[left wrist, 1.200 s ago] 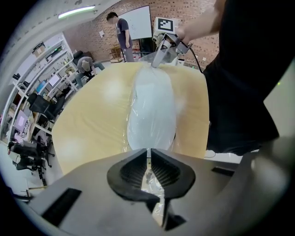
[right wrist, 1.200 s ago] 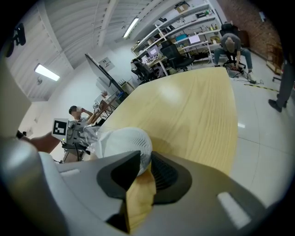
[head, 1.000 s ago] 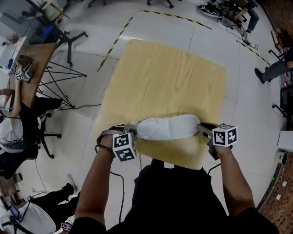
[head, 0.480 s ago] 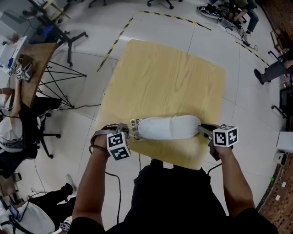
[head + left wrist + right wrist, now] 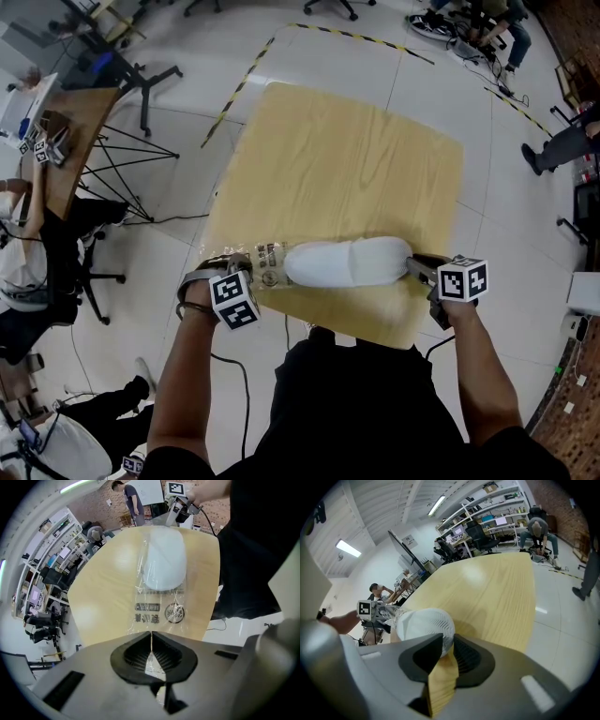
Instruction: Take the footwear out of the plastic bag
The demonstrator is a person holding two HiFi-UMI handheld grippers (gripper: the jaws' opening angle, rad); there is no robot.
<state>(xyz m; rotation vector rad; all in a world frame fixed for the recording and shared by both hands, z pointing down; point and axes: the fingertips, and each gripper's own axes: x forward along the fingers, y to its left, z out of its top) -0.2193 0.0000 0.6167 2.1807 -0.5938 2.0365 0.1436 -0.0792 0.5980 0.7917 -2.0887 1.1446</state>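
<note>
A white slipper lies across the near edge of the wooden table, its left part still inside a clear printed plastic bag. My left gripper is shut on the bag's loose end, just off the table's left edge. In the left gripper view the bag stretches taut from the left gripper to the slipper. My right gripper is shut on the slipper's right end. The right gripper view shows the right gripper pinching the ribbed slipper.
A desk with clutter and office chairs stand to the left. People sit at the left and at the far right. Yellow-black tape runs on the floor. The table's far half is bare wood.
My left gripper has moved left and toward me, drawing the bag out from the slipper so its printed end now shows. The right gripper and the slipper have stayed in place.
</note>
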